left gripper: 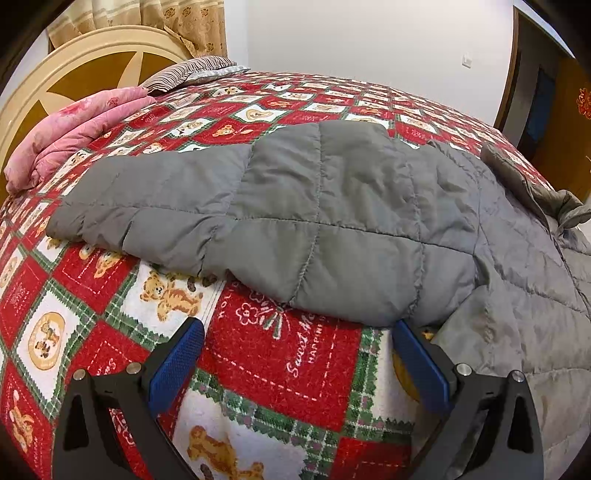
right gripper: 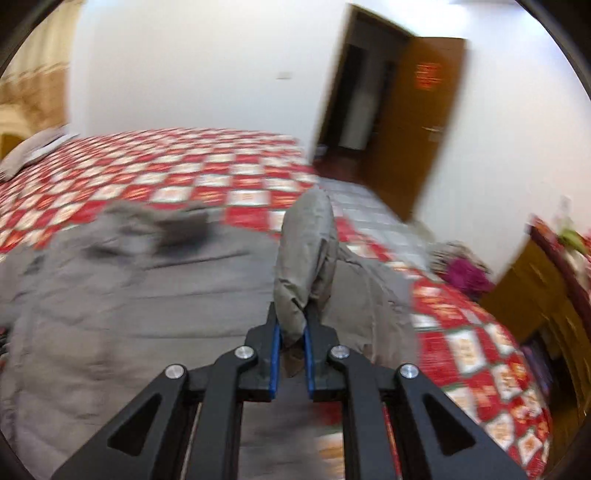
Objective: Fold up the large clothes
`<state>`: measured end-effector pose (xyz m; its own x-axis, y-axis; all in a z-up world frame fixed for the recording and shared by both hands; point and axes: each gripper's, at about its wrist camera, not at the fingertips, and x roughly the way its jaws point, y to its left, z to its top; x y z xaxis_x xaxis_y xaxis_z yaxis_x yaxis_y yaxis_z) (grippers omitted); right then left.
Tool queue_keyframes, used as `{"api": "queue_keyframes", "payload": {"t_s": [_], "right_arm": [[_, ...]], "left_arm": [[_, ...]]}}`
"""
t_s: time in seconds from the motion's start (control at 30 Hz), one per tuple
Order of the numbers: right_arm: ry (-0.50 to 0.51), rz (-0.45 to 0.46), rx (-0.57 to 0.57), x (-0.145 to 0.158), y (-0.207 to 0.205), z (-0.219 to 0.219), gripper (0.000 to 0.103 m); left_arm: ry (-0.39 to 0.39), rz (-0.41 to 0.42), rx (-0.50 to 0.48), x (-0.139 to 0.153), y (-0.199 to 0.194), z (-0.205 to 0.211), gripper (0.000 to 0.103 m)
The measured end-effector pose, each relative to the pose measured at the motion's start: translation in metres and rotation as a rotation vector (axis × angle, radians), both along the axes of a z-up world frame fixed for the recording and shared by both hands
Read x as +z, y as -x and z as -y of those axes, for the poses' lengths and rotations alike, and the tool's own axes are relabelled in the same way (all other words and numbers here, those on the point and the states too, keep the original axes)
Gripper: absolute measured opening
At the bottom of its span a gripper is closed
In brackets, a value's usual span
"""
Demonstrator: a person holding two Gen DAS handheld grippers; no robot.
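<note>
Grey quilted jacket (left gripper: 332, 206) spread over a bedspread (left gripper: 280, 369) of red and white squares, green plaid borders, brown teddy bears. Pink folded quilt (left gripper: 66, 136) by the cream and brown headboard (left gripper: 55, 74). Striped brown pillow (left gripper: 184, 74), brown door (right gripper: 417, 122), white wall (left gripper: 351, 37).

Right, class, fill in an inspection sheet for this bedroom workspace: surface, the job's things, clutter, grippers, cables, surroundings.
Surface: bed with a red teddy-bear patchwork cover.
Job's things: grey quilted jacket spread across the cover, one sleeve folded over its body; a part of it is lifted at the right.
Clutter: pink folded quilt and striped pillow near the headboard.
Grippers: left gripper open, hovering at the jacket's near edge, holding nothing; right gripper shut on a raised fold of the jacket.
Cables: nothing seen.
Surroundings: cream headboard, curtain, white wall, open wooden door, wooden cabinet; the right view is blurred.
</note>
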<state>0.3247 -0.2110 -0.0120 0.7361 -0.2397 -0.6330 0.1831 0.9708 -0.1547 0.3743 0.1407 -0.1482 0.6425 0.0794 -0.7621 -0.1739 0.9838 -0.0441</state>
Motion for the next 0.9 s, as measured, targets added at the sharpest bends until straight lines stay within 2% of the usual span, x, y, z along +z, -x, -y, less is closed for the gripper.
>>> {"api": "queue_keyframes", "payload": {"t_s": [0.17,0.27,0.37,0.5,0.53,0.57,0.6,0.63,0.67,0.8,0.9], "right_arm": [[-0.025,-0.039,0.187,-0.026,-0.025,-0.089,0.013],[-0.065,-0.077,0.253,-0.046,-0.039,-0.133,0.013],[-0.077,-0.105,0.291,-0.068,-0.051,-0.165,0.013],[-0.117,-0.138,0.327,-0.090,-0.064,-0.188,0.015],[-0.127,-0.136,0.339,-0.093,-0.064,-0.192,0.020],[-0.134,-0.135,0.359,-0.092,-0.066,-0.195,0.031],[-0.154,-0.144,0.401,-0.093,-0.067,-0.199,0.045],[-0.184,-0.152,0.439,-0.093,-0.066,-0.201,0.074],[-0.238,-0.128,0.471,-0.085,-0.061,-0.195,0.080],[-0.377,0.002,0.487,-0.041,-0.046,-0.153,0.080],[-0.439,0.079,0.389,-0.016,-0.045,-0.098,0.076]], "left_arm": [[0.016,0.011,-0.003,0.000,0.001,-0.002,0.102],[0.021,0.017,-0.004,-0.001,0.001,-0.004,0.102],[0.025,0.023,-0.005,-0.001,0.001,-0.004,0.102],[0.027,0.033,-0.006,-0.002,0.002,-0.005,0.102],[0.028,0.037,-0.006,-0.002,0.003,-0.005,0.102],[0.029,0.041,-0.006,-0.002,0.003,-0.005,0.102],[0.031,0.043,-0.007,-0.002,0.003,-0.005,0.102],[0.033,0.047,-0.007,-0.002,0.004,-0.006,0.102],[0.036,0.050,-0.008,-0.002,0.004,-0.006,0.102],[0.037,0.052,-0.008,-0.002,0.004,-0.006,0.102],[0.038,0.051,-0.008,-0.002,0.004,-0.006,0.102]]}}
